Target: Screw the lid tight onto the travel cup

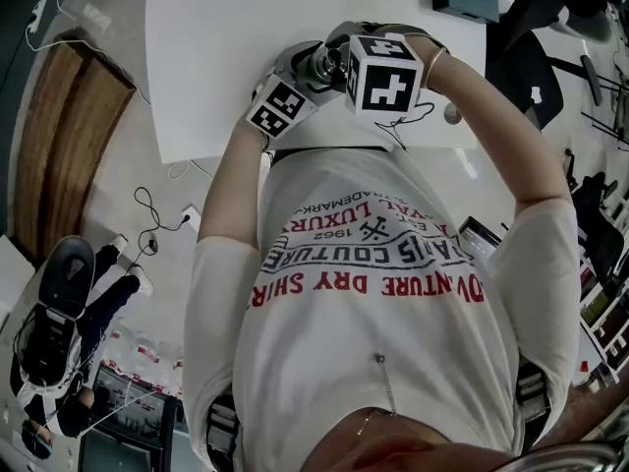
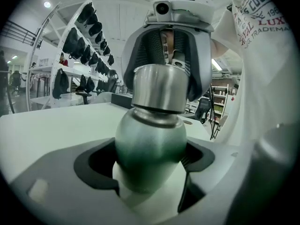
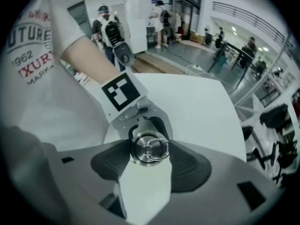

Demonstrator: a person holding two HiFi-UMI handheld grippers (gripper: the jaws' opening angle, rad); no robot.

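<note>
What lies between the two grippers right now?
The travel cup: the left gripper clamps its body, the right gripper its steel lid. The left gripper view shows it.

Matt brushed-metal travel cup (image 2: 150, 149), glossier metal lid (image 2: 159, 90), smooth white table (image 2: 61, 125).

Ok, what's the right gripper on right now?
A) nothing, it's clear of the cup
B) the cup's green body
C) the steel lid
C: the fingers of the right gripper sit against both sides of the steel lid in its own view.
</note>
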